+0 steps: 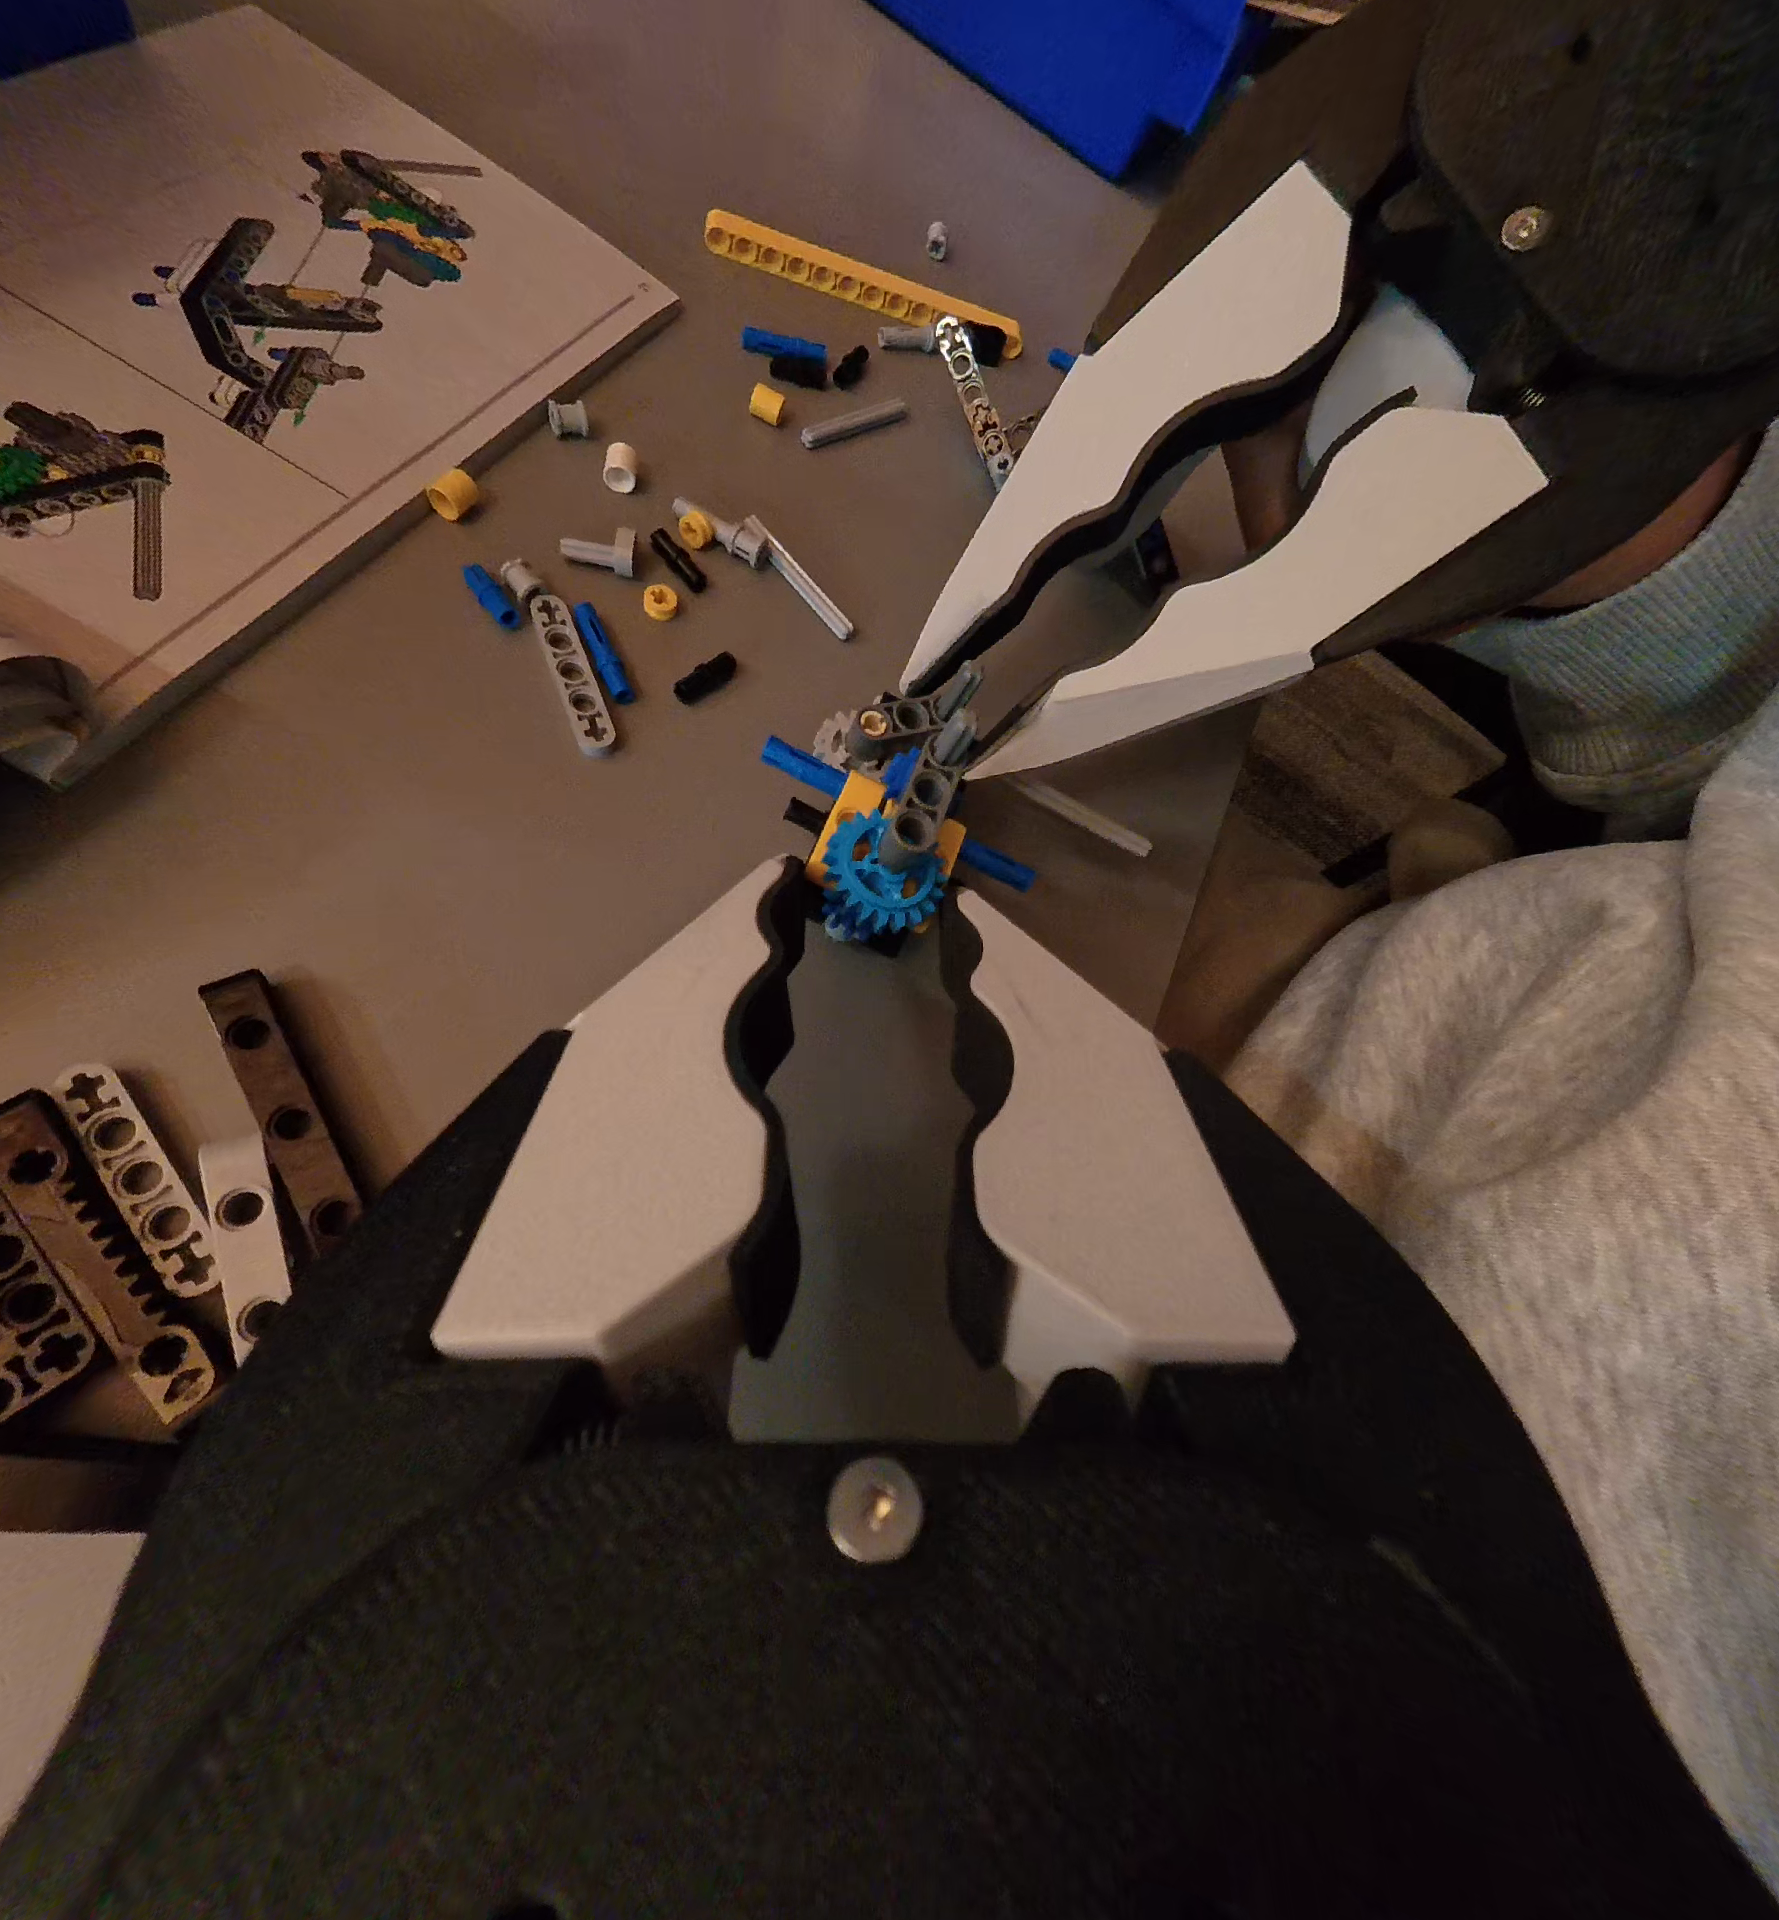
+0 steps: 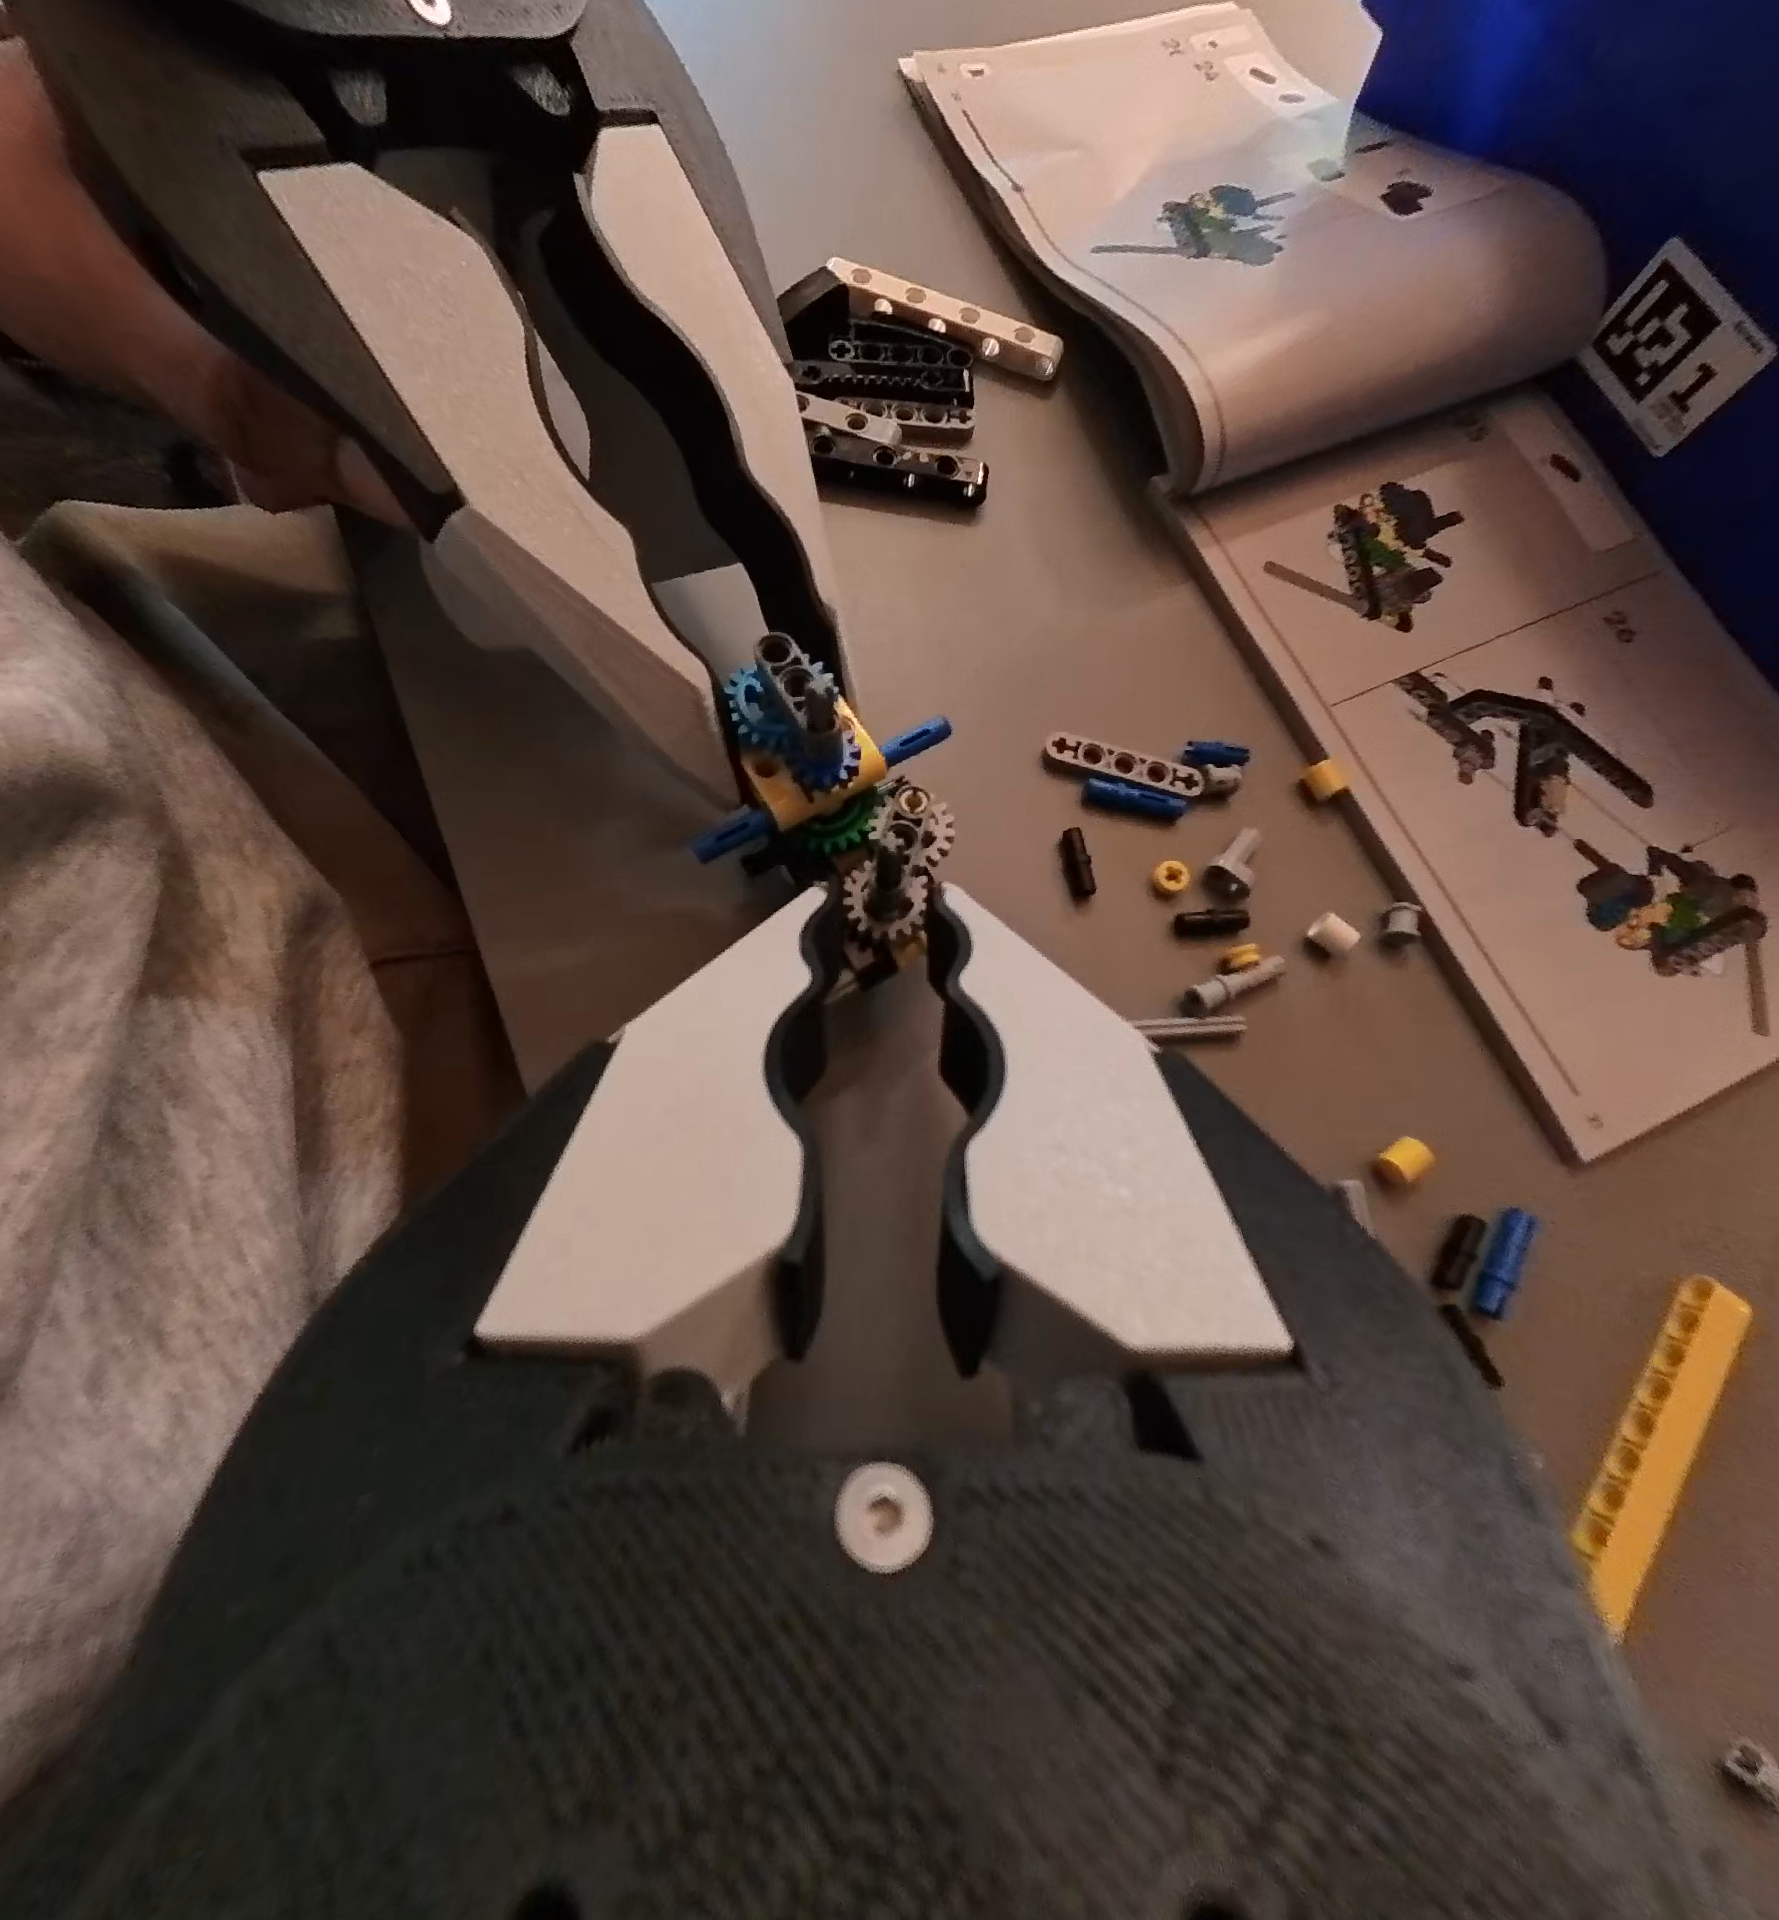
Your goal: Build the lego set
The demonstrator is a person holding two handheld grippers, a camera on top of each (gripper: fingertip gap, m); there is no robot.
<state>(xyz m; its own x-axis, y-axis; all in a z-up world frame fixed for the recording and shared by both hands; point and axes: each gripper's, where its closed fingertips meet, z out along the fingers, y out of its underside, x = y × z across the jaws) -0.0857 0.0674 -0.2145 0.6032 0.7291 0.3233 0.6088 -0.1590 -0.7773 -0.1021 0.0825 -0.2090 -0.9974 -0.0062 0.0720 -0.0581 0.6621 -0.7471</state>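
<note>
We note the grey table (image 1: pixel 365 852) under both claws, the open instruction booklet (image 1: pixel 241 343) lying well beyond the left gripper (image 1: pixel 869 914) and off to its left side. A long yellow beam (image 2: pixel 1664 1455) lies to the right of the right gripper (image 2: pixel 880 935). The gear assembly (image 1: pixel 890 821) hangs above the table between the two claws: the left gripper is closed narrow on its yellow-block end by the blue gear (image 1: pixel 880 873), the right gripper closed narrow on the far end with the grey gears (image 2: pixel 890 894). We judge it light and rigid, yet its pins and axles may slip apart; hold by the block, not gears.
</note>
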